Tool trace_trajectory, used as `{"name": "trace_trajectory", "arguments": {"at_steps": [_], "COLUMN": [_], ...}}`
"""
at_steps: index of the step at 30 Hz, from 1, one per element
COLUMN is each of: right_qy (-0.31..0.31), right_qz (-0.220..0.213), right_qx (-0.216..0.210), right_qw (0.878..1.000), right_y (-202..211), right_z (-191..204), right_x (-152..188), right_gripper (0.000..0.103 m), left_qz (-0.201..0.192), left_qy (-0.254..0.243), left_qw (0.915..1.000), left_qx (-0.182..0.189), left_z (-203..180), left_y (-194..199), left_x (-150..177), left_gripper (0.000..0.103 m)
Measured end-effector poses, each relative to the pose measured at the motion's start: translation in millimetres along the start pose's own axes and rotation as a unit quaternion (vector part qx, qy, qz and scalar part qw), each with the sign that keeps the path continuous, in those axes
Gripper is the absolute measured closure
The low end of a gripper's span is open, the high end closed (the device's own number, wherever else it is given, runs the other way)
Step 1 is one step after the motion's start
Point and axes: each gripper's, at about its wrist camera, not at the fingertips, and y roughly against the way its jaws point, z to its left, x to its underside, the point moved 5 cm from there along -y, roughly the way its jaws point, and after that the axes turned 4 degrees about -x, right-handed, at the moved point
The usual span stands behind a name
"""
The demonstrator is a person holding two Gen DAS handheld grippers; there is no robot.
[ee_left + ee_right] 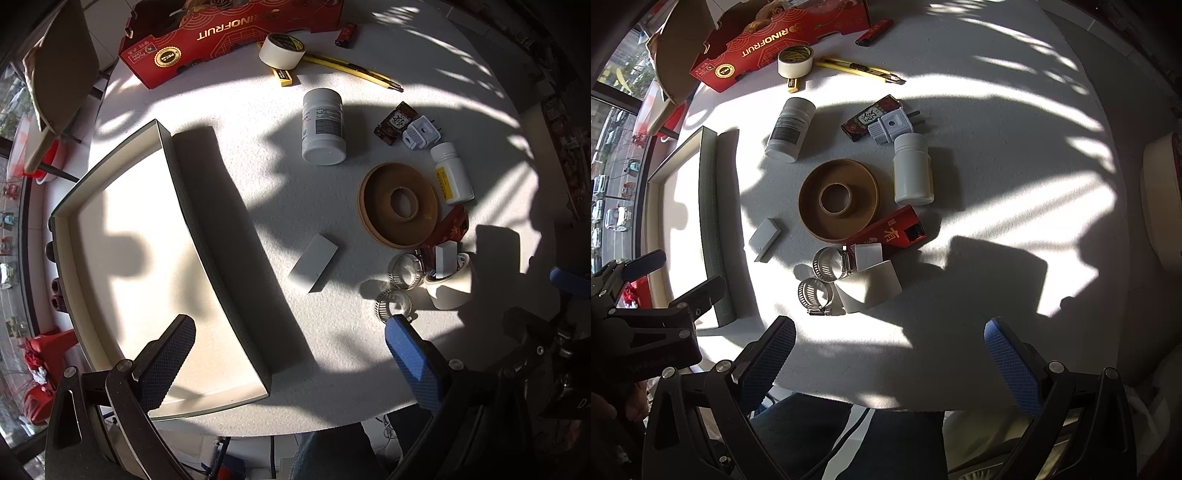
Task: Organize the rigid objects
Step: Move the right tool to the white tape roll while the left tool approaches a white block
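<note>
A shallow white tray with dark walls lies at the table's left; it also shows in the right wrist view. Loose objects lie to its right: a large white bottle, a small white bottle, a brown ring dish, a white block, two metal hose clamps, a white tape roll, a white plug and a red box. My left gripper is open and empty over the tray's near corner. My right gripper is open and empty near the front edge.
A red fruit carton stands at the back, with a masking tape roll, a yellow utility knife and a red lighter beside it. A small patterned box lies by the plug. The table's front edge is close below both grippers.
</note>
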Motion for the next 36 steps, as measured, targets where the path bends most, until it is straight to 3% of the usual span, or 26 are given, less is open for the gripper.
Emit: {"name": "trace_trajectory", "arguments": {"at_steps": [7, 16, 22, 27, 36], "right_qy": [-0.003, -0.001, 0.007, 0.014, 0.056], "right_qz": [0.005, 0.032, 0.030, 0.036, 0.040], "right_qx": [0.002, 0.003, -0.011, -0.018, 0.010], "right_qw": [1.000, 0.999, 0.999, 0.999, 0.998], "right_y": [-4.5, -14.8, -18.9, -23.7, -42.0], "right_z": [-8.8, -11.3, -7.1, -0.1, 7.8], "right_x": [2.8, 6.1, 9.1, 12.5, 8.3], "right_gripper": [0.000, 0.000, 0.000, 0.000, 0.000], "left_qz": [0.007, -0.014, -0.006, -0.013, -0.013], "left_qy": [-0.011, -0.017, -0.019, -0.046, -0.064], "left_qw": [0.9999, 0.9986, 0.9986, 0.9963, 0.9946], "left_qx": [-0.002, -0.048, -0.049, -0.072, -0.081], "left_z": [-11.1, -9.7, -9.5, -15.0, -22.9], "left_y": [-5.4, -15.4, -23.7, -31.5, -56.9], "left_x": [-1.3, -12.2, -13.2, -16.9, -30.9], "left_gripper": [0.000, 0.000, 0.000, 0.000, 0.000]}}
